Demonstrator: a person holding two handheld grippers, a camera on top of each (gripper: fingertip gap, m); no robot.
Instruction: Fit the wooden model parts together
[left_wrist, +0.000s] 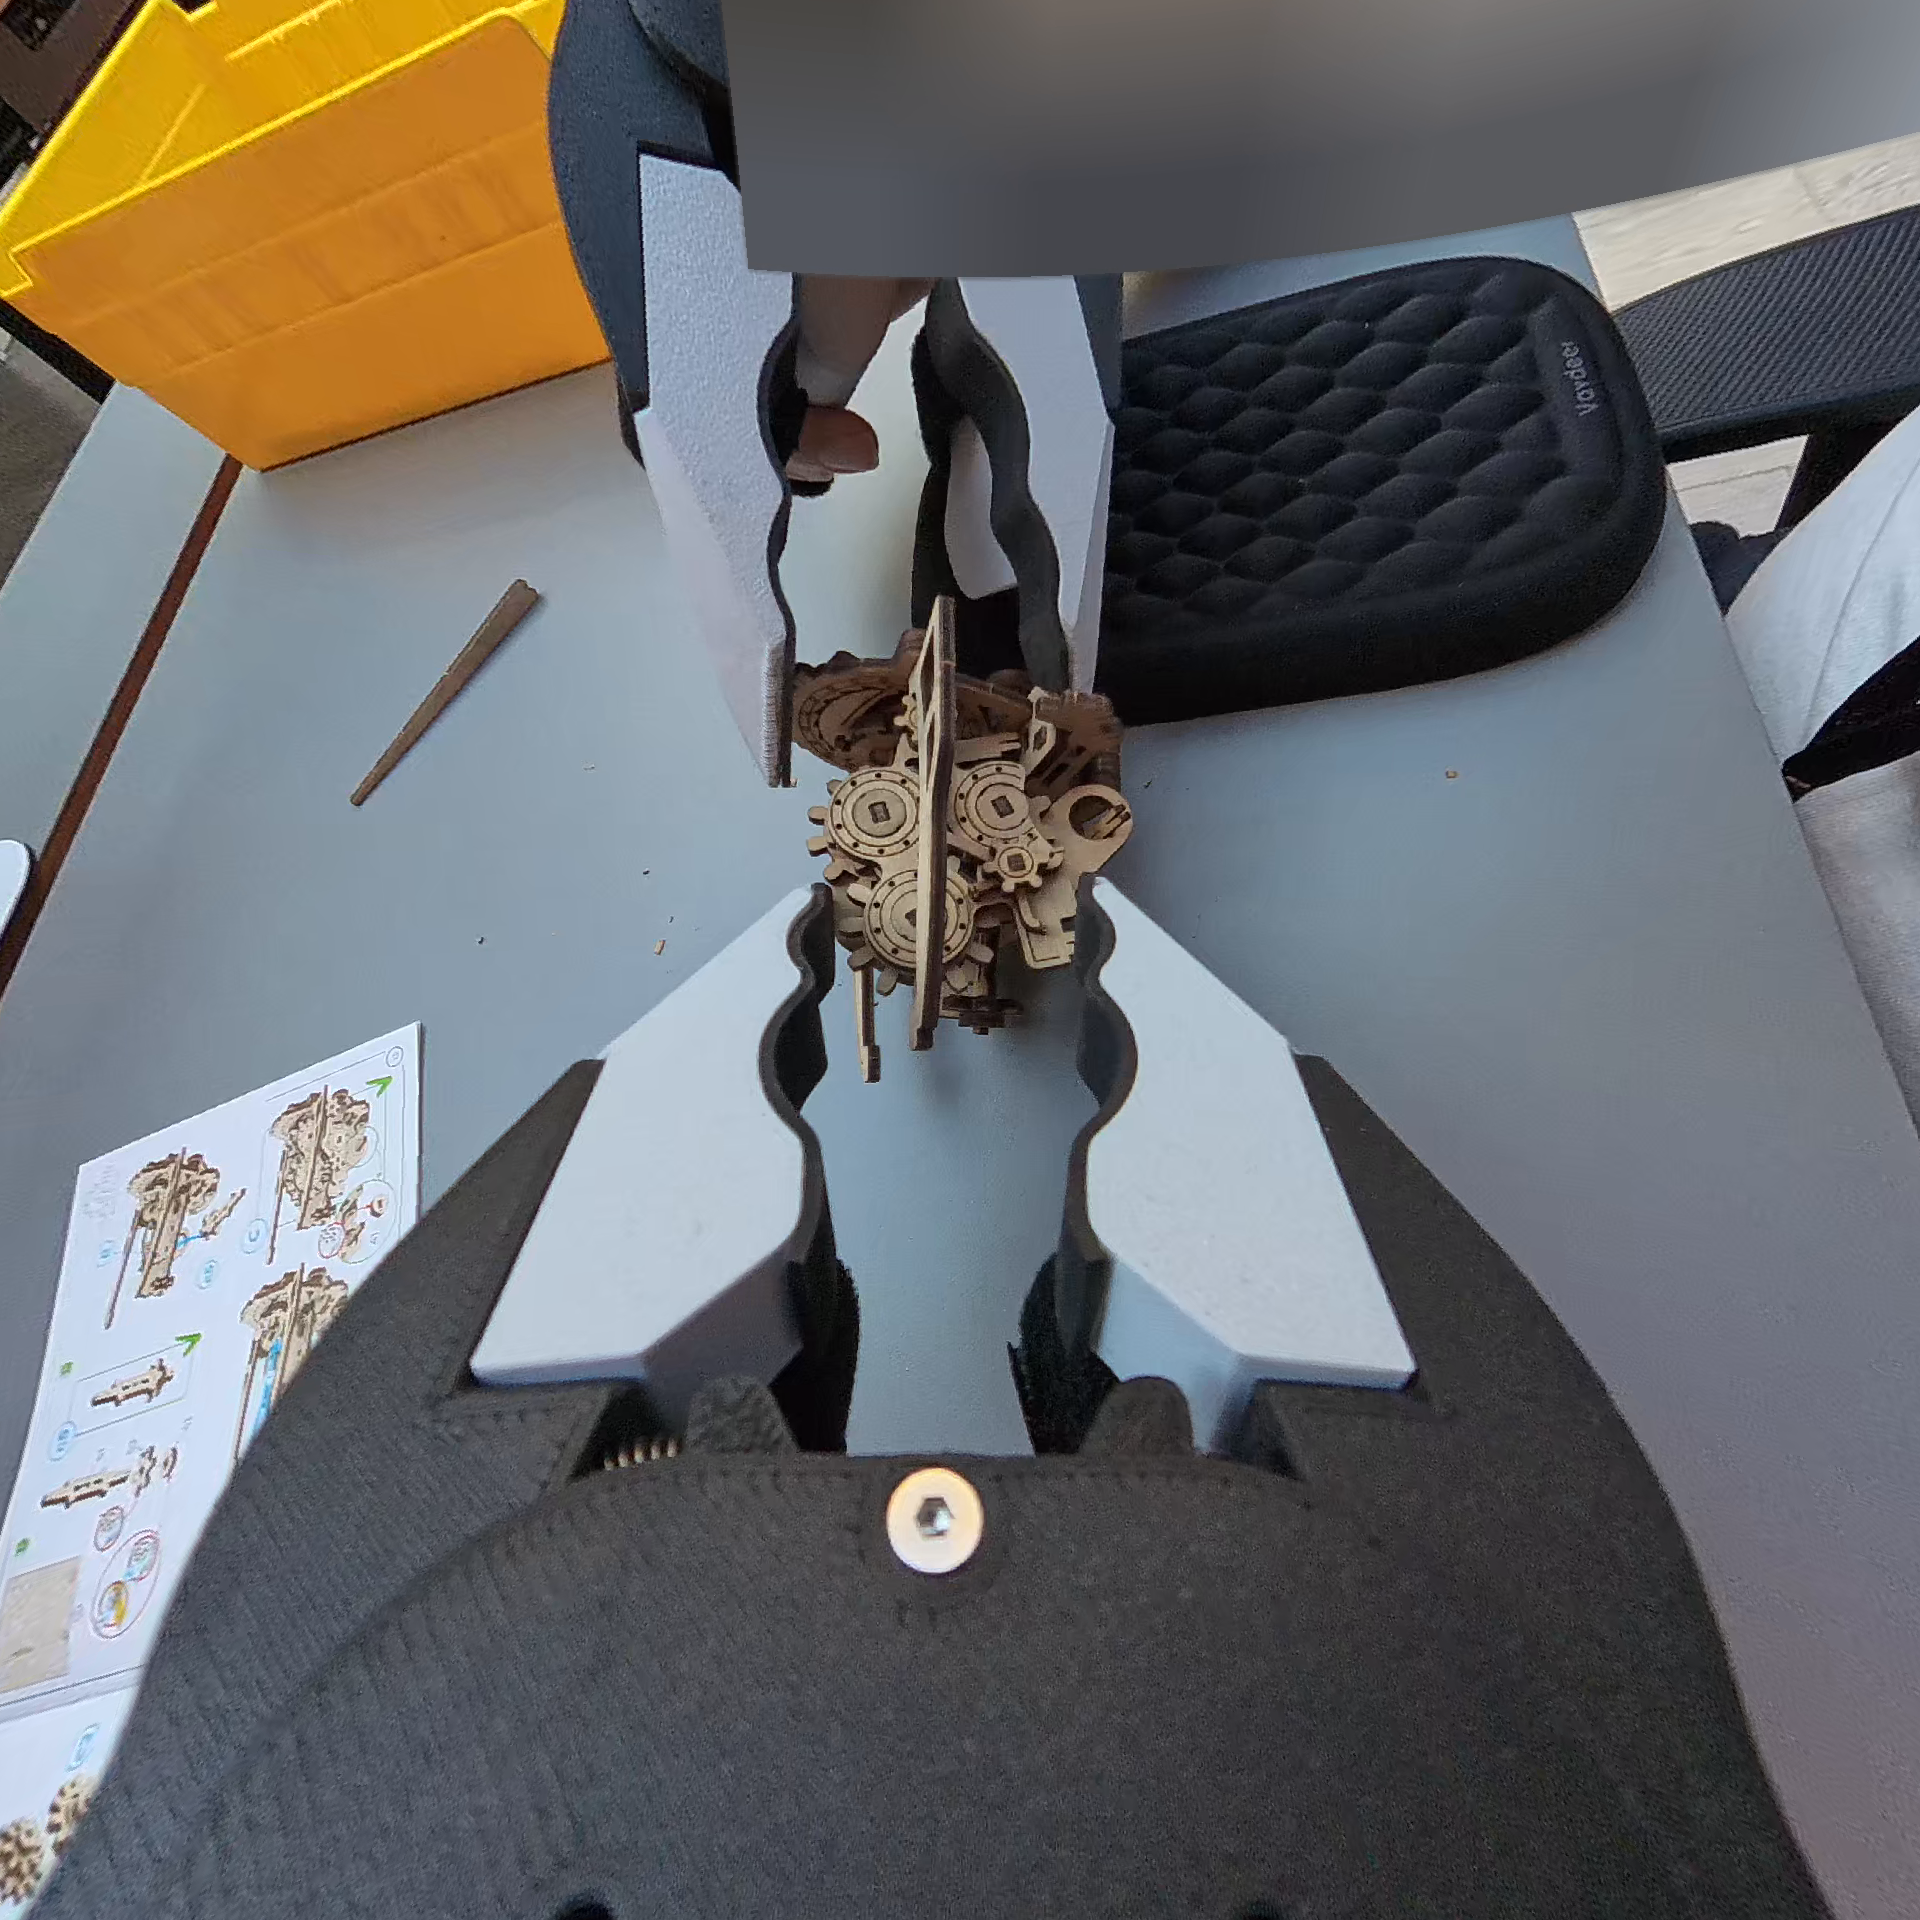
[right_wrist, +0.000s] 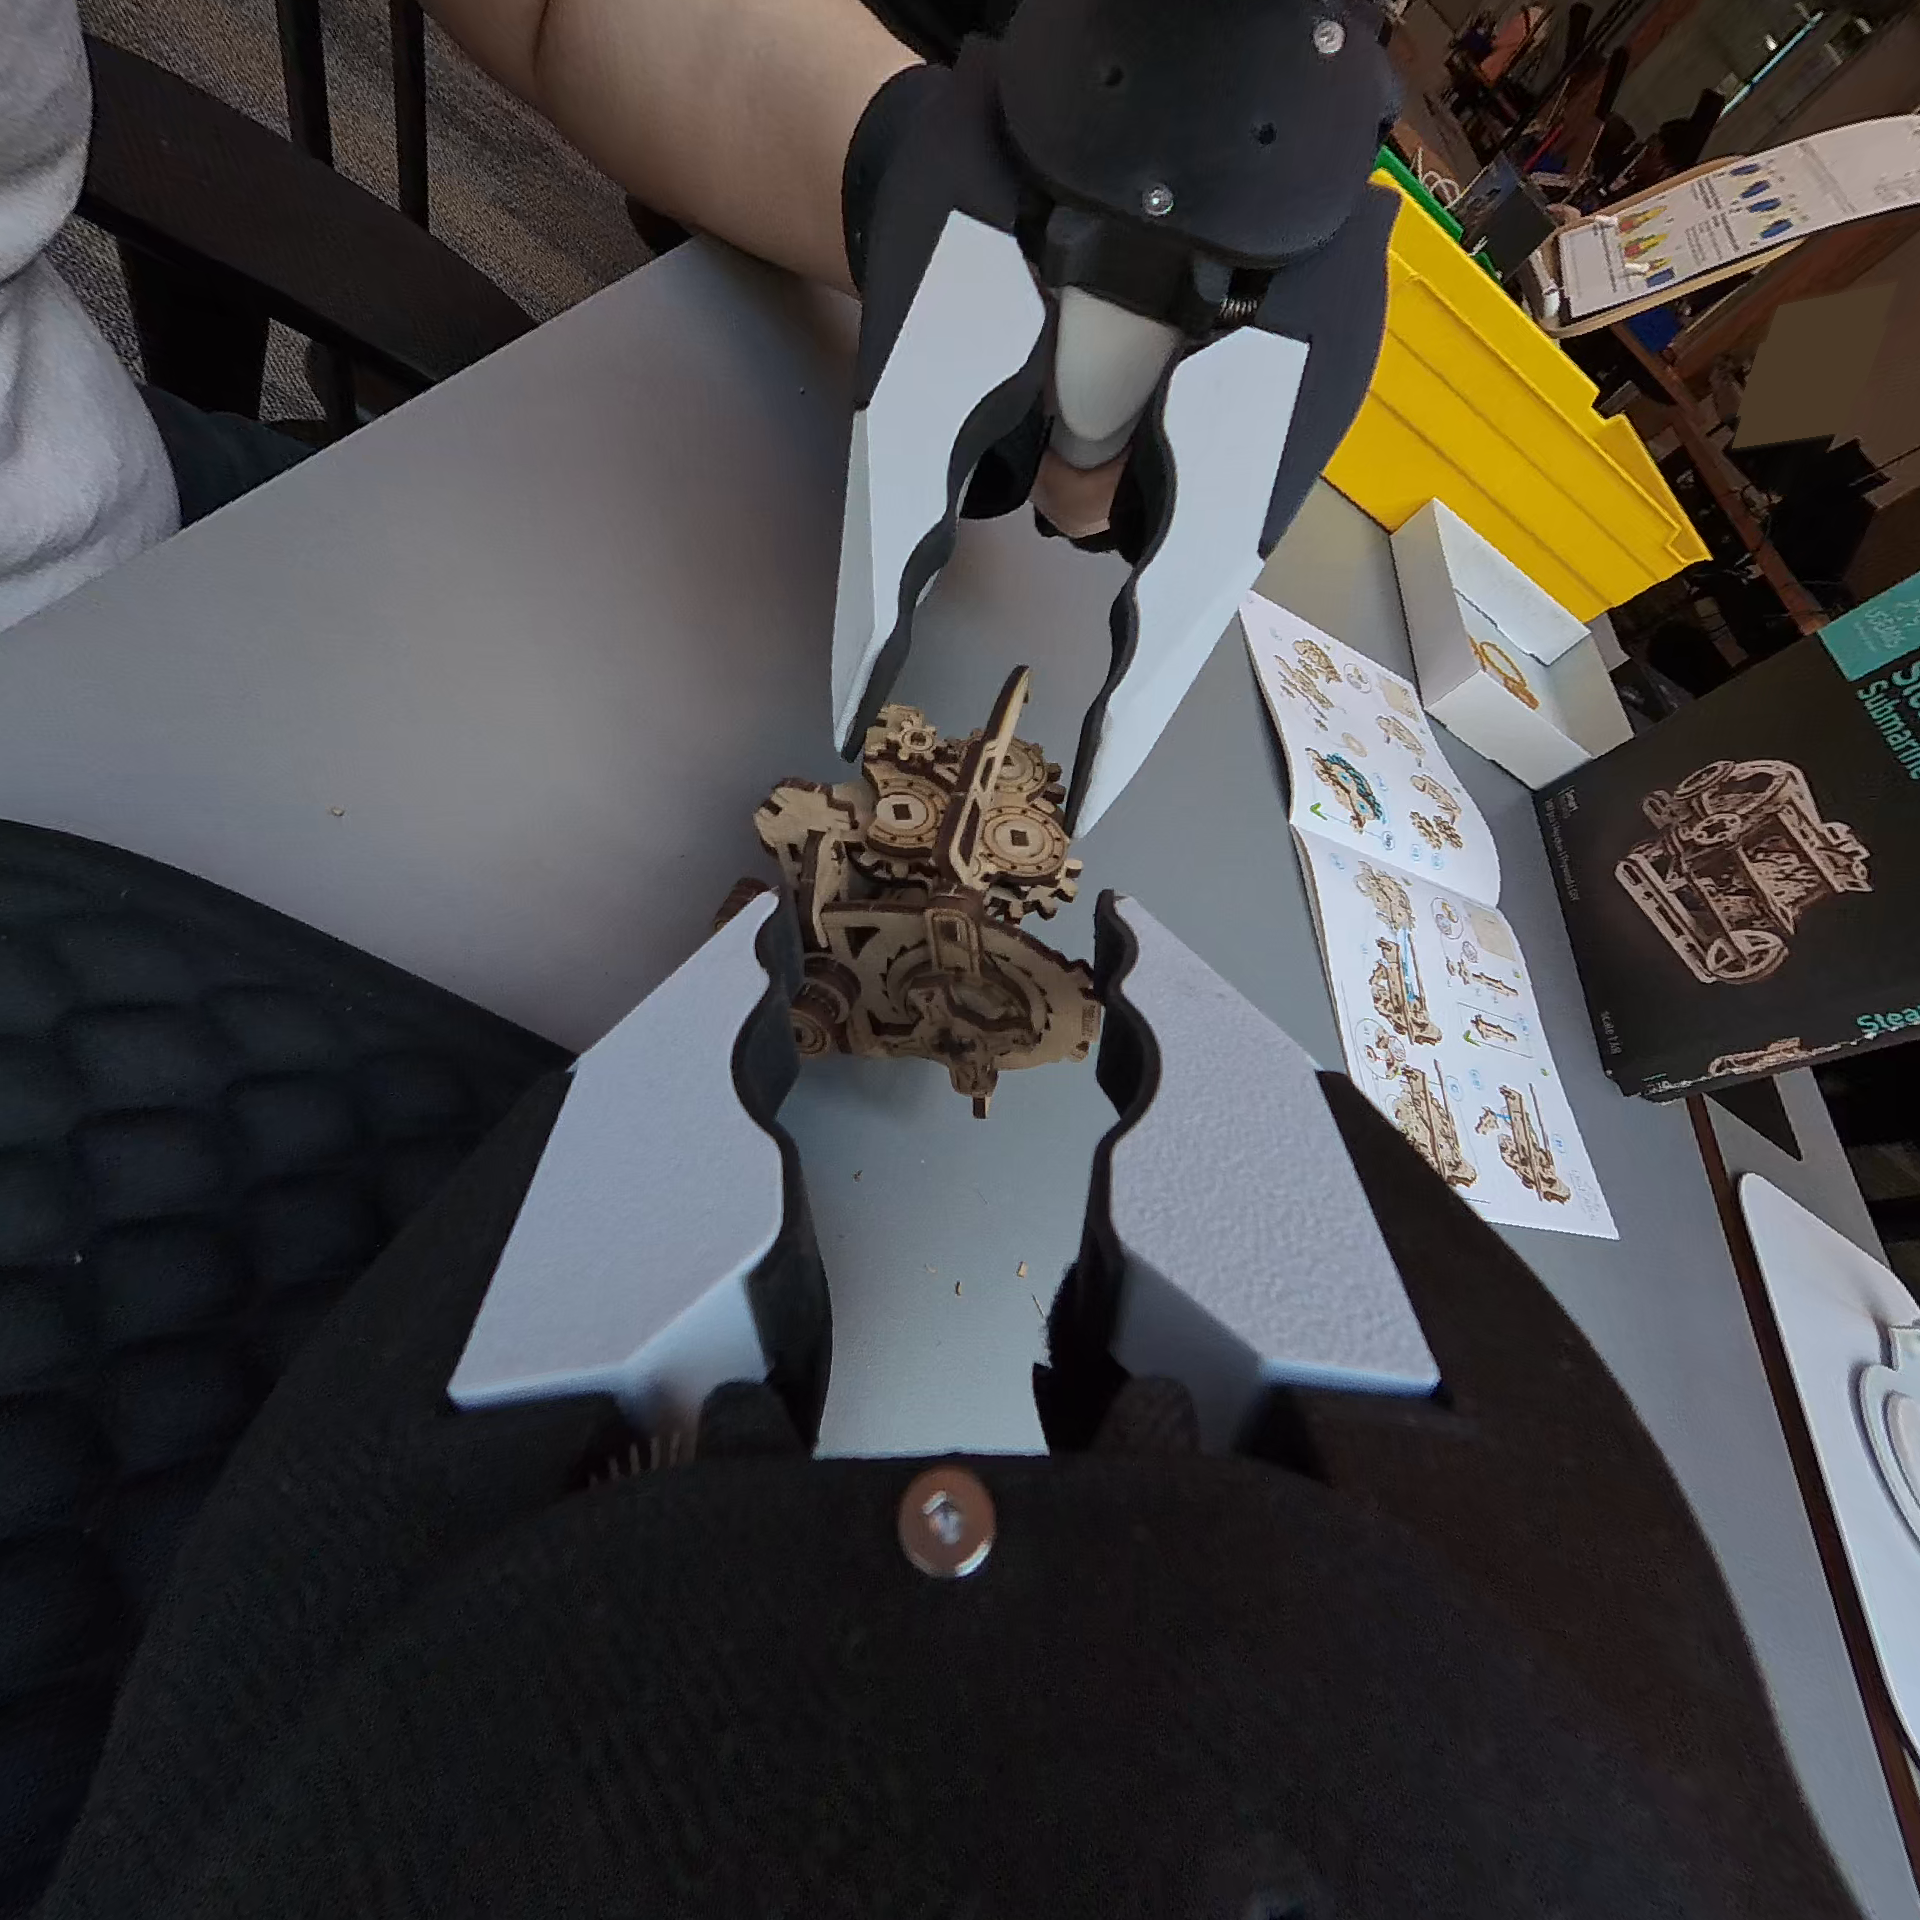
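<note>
A partly built wooden gear model (left_wrist: 940, 831) hangs just above the grey table (left_wrist: 416, 883), held from two opposite sides. My left gripper (left_wrist: 956, 902) is shut on its lower gears, with the fingertips (left_wrist: 816, 914) pressed against both sides. My right gripper (left_wrist: 925, 727) comes in from the far side and clamps the model's upper end. In the right wrist view, my right gripper (right_wrist: 940, 914) is shut on the model's (right_wrist: 925, 935) round base part, and the left gripper (right_wrist: 966, 784) pinches the gear cluster from above. A flat wooden plate stands on edge through the model's middle.
A loose wooden stick (left_wrist: 447, 691) lies on the table to the left. An instruction sheet (left_wrist: 208, 1299) lies at the near left. There is a yellow bin (left_wrist: 291, 229) at the back left and a black cushion (left_wrist: 1371, 468) to the right. A black kit box (right_wrist: 1756, 862) and a white box (right_wrist: 1496, 644) stand beside the sheet. Only a small space, under 4 cm, lies between the two pairs of fingers.
</note>
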